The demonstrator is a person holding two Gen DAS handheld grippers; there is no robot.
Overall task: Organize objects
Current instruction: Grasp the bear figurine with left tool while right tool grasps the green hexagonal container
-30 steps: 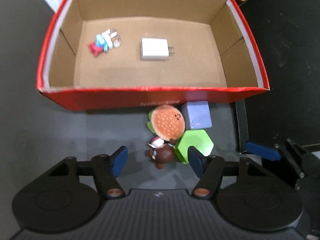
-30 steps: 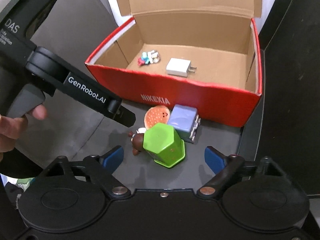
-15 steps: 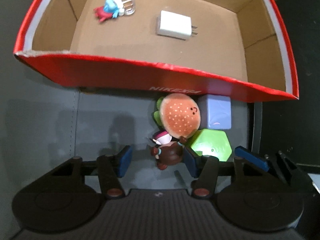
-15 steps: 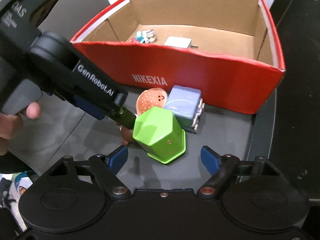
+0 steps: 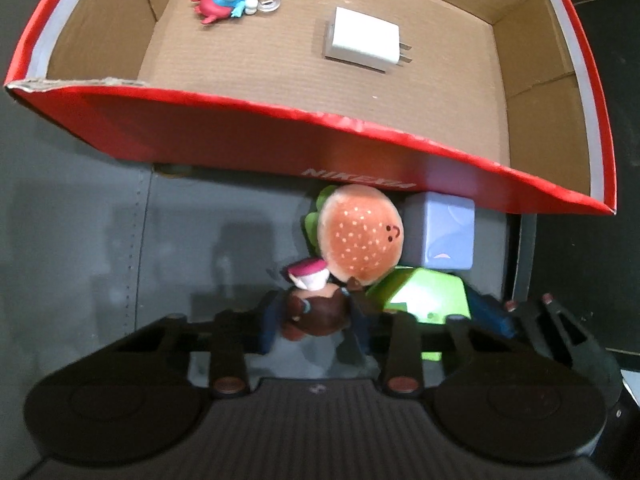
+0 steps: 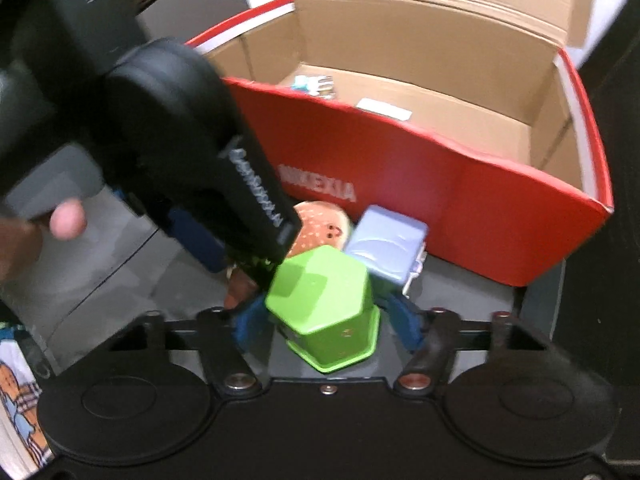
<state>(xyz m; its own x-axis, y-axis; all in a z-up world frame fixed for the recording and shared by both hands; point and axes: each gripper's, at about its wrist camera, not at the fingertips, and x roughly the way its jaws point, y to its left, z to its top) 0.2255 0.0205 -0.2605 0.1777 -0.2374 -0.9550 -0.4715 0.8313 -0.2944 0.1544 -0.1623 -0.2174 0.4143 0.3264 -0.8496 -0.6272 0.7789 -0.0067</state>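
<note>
Both fisheye views are moderately lit from above; the cardboard interior of the red box (image 5: 552,184) is the brightest area, while the dark mat (image 5: 80,240) carries soft, diffuse shadows at centre left of the left wrist view. Barrel distortion bows the box's front wall (image 6: 460,208) into a curve and darkens the frame corners. The right wrist view shows motion blur, strongest at upper left.
</note>
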